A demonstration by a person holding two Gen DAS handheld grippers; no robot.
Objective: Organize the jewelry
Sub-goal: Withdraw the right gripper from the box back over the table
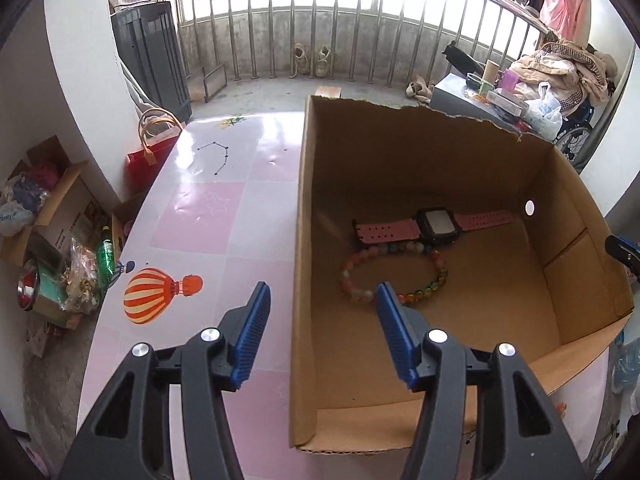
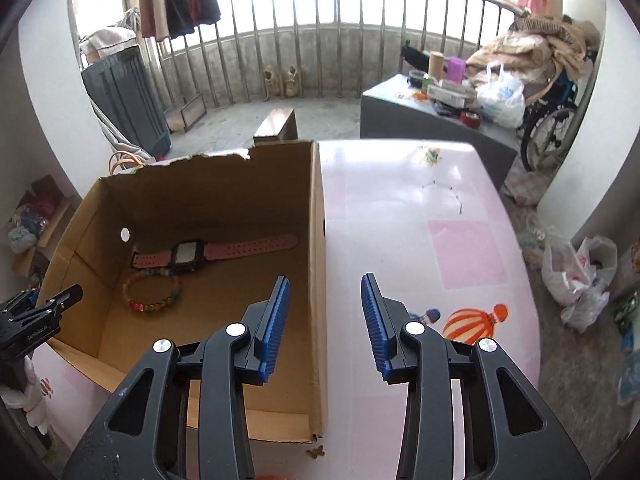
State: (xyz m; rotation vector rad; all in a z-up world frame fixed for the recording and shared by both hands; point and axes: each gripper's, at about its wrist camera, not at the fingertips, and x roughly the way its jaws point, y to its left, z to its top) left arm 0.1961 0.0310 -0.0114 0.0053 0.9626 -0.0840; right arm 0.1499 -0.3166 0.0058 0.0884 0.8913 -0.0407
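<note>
An open cardboard box [image 1: 400, 152] [image 2: 208, 196] stands on the pink table. On its floor lie a watch with a pink strap [image 1: 436, 225] [image 2: 208, 254] and, just in front of it, a bracelet of coloured beads [image 1: 360, 292] [image 2: 152, 290]. My left gripper [image 1: 322, 292] is open and straddles the box's left wall, with nothing between its blue pads. My right gripper [image 2: 324, 284] is open over the box's right wall, also holding nothing. The left gripper's body [image 2: 28, 316] shows at the left edge of the right wrist view.
The table top [image 1: 208, 208] [image 2: 420, 220] carries a hot-air balloon print [image 1: 148, 296] [image 2: 472, 320]. A small butterfly-shaped piece [image 2: 315, 451] lies by the box's near corner. Bags and boxes [image 1: 48, 216] crowd the floor; a grey cabinet [image 2: 420, 116] with clutter stands behind.
</note>
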